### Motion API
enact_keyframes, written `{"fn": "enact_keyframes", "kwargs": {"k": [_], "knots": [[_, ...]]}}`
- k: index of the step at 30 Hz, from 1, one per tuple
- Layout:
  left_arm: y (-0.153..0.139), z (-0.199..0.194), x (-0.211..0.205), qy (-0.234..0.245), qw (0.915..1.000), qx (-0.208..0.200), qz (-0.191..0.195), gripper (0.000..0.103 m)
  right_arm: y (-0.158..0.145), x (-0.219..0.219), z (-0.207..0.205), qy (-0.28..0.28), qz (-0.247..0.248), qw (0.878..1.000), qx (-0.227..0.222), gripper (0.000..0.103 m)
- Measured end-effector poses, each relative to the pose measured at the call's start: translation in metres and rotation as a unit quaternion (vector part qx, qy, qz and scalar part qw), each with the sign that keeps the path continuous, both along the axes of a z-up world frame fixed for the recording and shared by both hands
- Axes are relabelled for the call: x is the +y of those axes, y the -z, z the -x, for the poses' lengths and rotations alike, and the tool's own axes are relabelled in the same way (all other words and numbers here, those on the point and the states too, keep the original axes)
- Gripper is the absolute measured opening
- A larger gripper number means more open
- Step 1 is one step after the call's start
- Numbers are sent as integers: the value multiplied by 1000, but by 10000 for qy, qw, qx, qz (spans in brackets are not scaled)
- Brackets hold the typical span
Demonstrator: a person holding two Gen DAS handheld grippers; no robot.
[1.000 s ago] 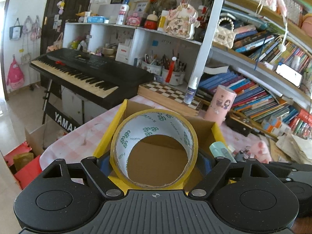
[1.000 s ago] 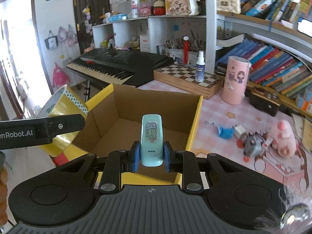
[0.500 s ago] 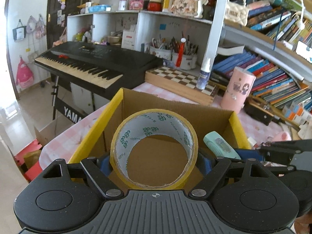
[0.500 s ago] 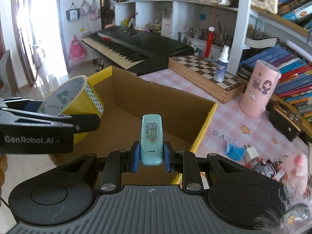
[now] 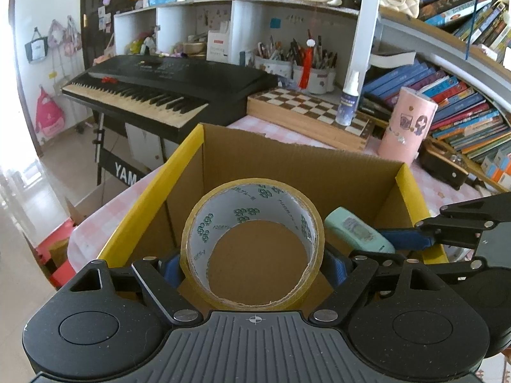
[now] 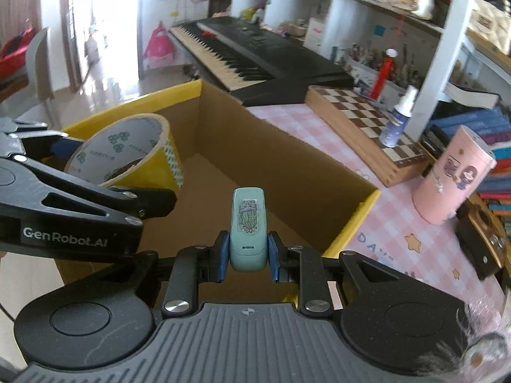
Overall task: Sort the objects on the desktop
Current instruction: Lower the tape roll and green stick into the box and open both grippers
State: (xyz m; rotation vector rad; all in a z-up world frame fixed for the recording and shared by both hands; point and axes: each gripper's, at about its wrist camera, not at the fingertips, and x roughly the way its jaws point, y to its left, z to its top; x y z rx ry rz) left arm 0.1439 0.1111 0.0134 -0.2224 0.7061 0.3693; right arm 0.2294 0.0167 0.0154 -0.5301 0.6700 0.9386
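Gripping a tape roll widely, the left tool hangs over the cardboard box; right tool pinches a mint stapler narrowly.

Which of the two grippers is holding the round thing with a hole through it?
The left gripper: it is clamped on the yellow tape roll, an open ring. The right gripper grips a small, solid teal stapler-like item instead.

White lettering "GenRobot.AI" stood on the black metal arm of the left gripper. White letters "YAM", the rest hidden, showed on the black front panel of the keyboard stand. Other labels were illegible.
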Motion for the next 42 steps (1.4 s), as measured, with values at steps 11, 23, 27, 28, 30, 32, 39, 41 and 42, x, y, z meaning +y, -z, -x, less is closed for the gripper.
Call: {"fn": "enact_keyframes", "kwargs": {"k": [11,23,27,28,30,32,39,41,42], "knots": [[11,-11,2,-19,9996,281,19,84,10,11,-6,-455,451,9975,-300,23],[21,-15,2,-33,9989,471,-3,85,22,16,-7,-650,666,9925,-796,30],[22,-15,2,-35,9988,480,2,85,22,15,-8,-675,658,9924,-793,33],[22,-15,2,-26,9988,481,-3,85,22,16,-7,-679,653,9924,-788,35],[22,-14,2,-5,9988,480,8,85,23,16,-6,-688,659,9923,-797,37],[20,-13,3,-9,9991,419,3,86,24,16,-4,-698,656,9922,-798,39],[0,-7,-2,43,9997,-36,-232,89,21,14,-1,-624,517,9945,-669,41],[-5,-4,-4,72,9994,-106,-308,89,18,12,1,-555,419,9955,-646,41],[-7,-2,-4,83,9993,-135,-329,89,16,10,3,-521,377,9958,-652,41]]}}
